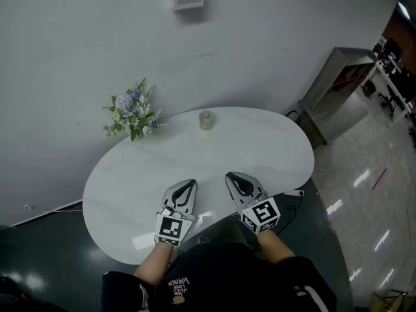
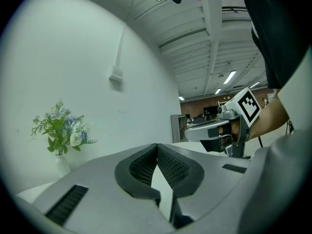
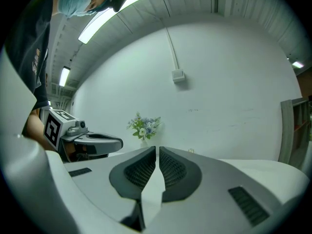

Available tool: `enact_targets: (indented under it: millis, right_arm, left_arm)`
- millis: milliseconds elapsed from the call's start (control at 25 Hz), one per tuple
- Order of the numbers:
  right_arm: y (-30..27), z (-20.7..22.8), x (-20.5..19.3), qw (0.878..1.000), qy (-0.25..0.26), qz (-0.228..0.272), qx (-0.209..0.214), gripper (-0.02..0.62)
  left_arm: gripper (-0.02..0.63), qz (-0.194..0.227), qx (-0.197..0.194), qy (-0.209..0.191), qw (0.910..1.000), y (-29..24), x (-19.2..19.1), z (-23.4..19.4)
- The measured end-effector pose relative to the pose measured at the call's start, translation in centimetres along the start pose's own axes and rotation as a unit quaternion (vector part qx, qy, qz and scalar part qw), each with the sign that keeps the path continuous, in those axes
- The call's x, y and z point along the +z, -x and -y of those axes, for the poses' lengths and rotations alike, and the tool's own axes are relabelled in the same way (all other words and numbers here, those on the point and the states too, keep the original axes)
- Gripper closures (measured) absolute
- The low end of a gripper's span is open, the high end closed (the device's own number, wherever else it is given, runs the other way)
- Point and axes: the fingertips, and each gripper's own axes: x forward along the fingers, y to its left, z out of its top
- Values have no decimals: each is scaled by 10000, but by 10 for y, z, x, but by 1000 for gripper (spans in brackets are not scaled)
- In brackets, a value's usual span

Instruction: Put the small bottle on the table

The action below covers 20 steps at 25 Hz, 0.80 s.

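Left tongs (image 1: pixel 190 183) and right tongs (image 1: pixel 231 176) clenched, empty; small bottle (image 1: pixel 206 119) upright on table (image 1: pixel 279 149).

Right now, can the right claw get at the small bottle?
Probably yes: only bare table lies between the right claw and the bottle at the far edge. The claw is shut, so it must open first.
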Motion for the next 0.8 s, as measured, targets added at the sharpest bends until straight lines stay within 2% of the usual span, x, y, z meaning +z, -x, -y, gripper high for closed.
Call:
enact_targets:
  millis: [800]
  right_arm:
    - [17,-43,-13,9998,-180,-79,-86,543]
  left_arm:
    - [586,-40,54,265,9996,47,-18,2]
